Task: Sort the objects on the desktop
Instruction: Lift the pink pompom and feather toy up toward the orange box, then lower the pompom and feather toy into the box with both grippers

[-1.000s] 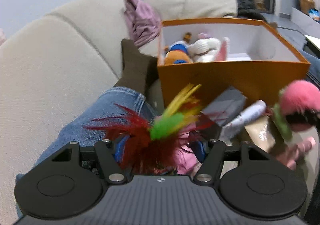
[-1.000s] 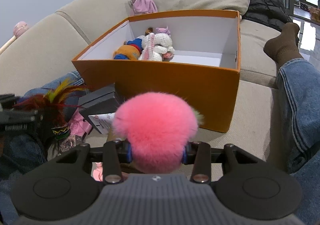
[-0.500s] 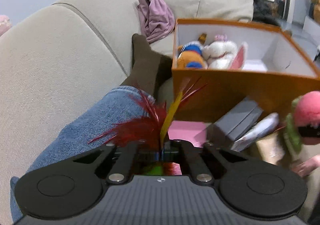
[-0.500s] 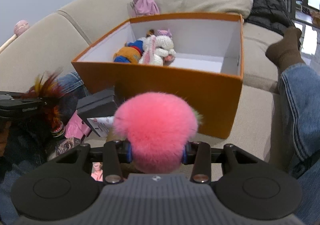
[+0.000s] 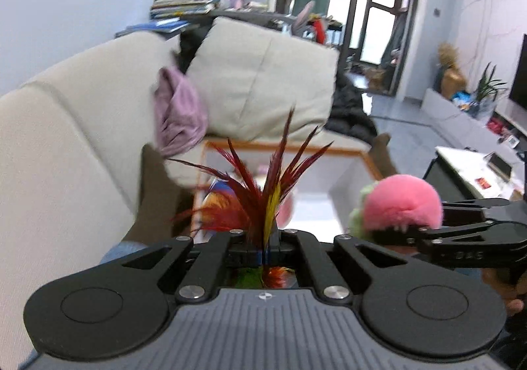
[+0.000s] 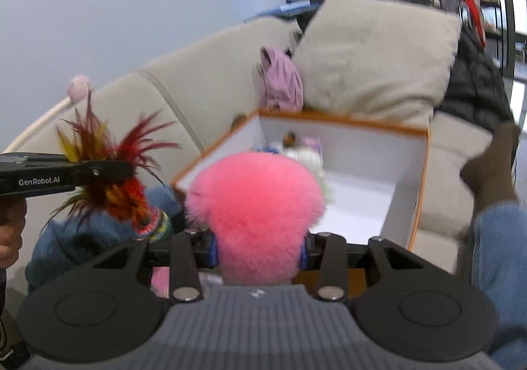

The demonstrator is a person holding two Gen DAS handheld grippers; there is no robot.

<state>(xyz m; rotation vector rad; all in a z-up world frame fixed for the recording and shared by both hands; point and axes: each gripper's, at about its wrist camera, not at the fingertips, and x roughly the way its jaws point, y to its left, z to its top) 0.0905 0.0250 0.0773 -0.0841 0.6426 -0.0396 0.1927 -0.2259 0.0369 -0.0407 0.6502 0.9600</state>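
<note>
A: What fills the room?

B: A pale grey wall [image 6: 131,24], then a beige sofa [image 5: 66,146] with a big cushion [image 5: 263,83] leaning on its back. A lilac cloth [image 5: 178,116] is draped beside the cushion and a dark jacket [image 6: 474,86] lies on its other side. Behind the sofa sit stacked books [image 5: 181,6].

A: And on the seat?

B: An orange box [image 6: 418,172], white inside, open at the top, with soft toys [image 6: 303,152] at its far end. A person's jeans leg [image 6: 500,271] and brown sock [image 6: 490,169] lie to its right.

A: The grippers?

B: The right gripper [image 6: 258,253] is clamped on a pink pompom [image 6: 257,202], held in front of the box's near wall. The left gripper [image 5: 265,253] is pinched tight on a feather toy [image 5: 263,192], red and yellow plumes fanning upward, level with the pompom and to its left.
</note>
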